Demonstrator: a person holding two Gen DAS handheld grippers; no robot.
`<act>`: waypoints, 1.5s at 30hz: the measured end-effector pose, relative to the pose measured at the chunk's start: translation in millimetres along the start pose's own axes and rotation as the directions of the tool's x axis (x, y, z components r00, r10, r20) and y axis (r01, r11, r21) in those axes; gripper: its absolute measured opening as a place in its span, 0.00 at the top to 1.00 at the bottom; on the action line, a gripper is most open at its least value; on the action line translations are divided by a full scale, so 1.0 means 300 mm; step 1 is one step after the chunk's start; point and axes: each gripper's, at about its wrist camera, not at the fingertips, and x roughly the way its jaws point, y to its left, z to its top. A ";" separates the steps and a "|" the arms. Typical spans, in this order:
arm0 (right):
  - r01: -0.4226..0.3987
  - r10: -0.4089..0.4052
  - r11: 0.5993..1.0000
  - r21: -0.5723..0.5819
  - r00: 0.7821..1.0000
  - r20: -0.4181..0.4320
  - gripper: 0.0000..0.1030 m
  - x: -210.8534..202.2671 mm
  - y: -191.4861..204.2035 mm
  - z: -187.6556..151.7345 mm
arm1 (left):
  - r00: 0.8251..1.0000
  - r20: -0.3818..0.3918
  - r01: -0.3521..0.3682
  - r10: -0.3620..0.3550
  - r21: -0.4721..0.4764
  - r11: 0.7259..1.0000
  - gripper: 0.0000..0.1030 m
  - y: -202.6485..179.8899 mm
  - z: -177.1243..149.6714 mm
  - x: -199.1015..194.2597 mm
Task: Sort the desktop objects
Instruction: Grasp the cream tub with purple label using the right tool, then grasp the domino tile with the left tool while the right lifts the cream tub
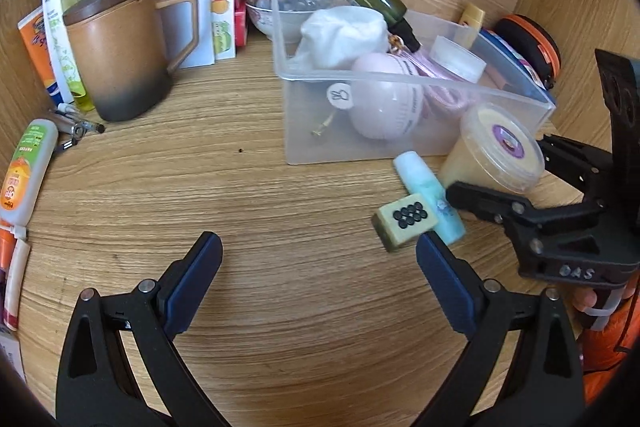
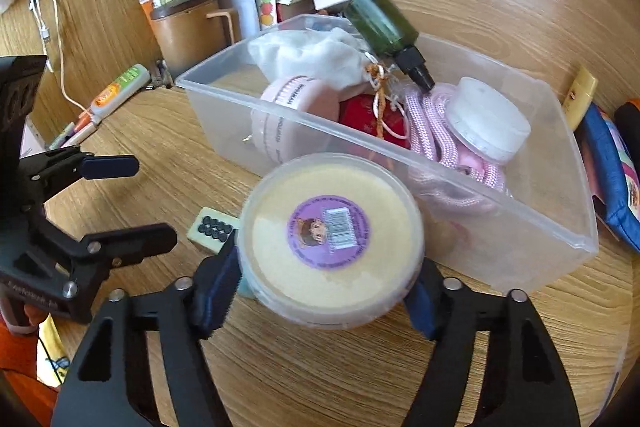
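My right gripper (image 2: 324, 291) is shut on a round yellow tub with a purple label (image 2: 332, 235), held just in front of the clear plastic bin (image 2: 576, 227). In the left wrist view the tub (image 1: 496, 147) sits between the right gripper's fingers (image 1: 480, 199) beside the bin (image 1: 280, 39). A mahjong tile (image 1: 404, 223) and a light blue tube (image 1: 430, 195) lie on the desk beside the tub. My left gripper (image 1: 320, 259) is open and empty over bare desk, left of the tile; it also shows in the right wrist view (image 2: 132, 199).
The bin holds a green bottle (image 2: 384, 27), a white cloth (image 2: 304, 55), a pink round case (image 2: 292, 115), pink rope (image 2: 436, 131) and a white jar (image 2: 488, 119). A brown mug (image 1: 116, 47), tubes, booklets and a white box stand at the back left.
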 end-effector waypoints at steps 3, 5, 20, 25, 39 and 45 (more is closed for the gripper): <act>-0.014 0.014 1.000 0.013 1.000 0.006 0.46 -0.008 -0.013 -0.004 | 1.000 -0.007 0.003 -0.002 0.017 1.000 0.04 -0.019 0.001 0.010; -0.015 0.015 1.000 0.014 1.000 0.013 0.46 -0.018 -0.016 -0.006 | 1.000 -0.011 -0.012 0.012 0.034 0.999 0.04 -0.036 0.002 0.020; -0.025 0.018 0.997 0.074 0.996 0.092 0.46 -0.147 -0.096 -0.071 | 0.996 -0.022 -0.082 0.086 0.137 0.987 0.16 -0.122 0.022 0.077; -0.030 0.021 0.996 0.085 0.994 0.109 0.46 -0.165 -0.112 -0.078 | 0.995 0.000 -0.099 0.101 0.162 0.982 0.29 -0.152 0.029 0.083; -0.051 0.040 0.994 0.093 0.992 0.120 0.46 -0.176 -0.141 -0.103 | 0.999 -0.004 -0.042 0.043 0.167 0.985 0.69 -0.168 0.034 0.076; -0.053 0.041 0.994 0.092 0.991 0.126 0.46 -0.183 -0.142 -0.104 | 0.999 0.000 -0.042 0.043 0.174 0.984 0.77 -0.164 0.033 0.073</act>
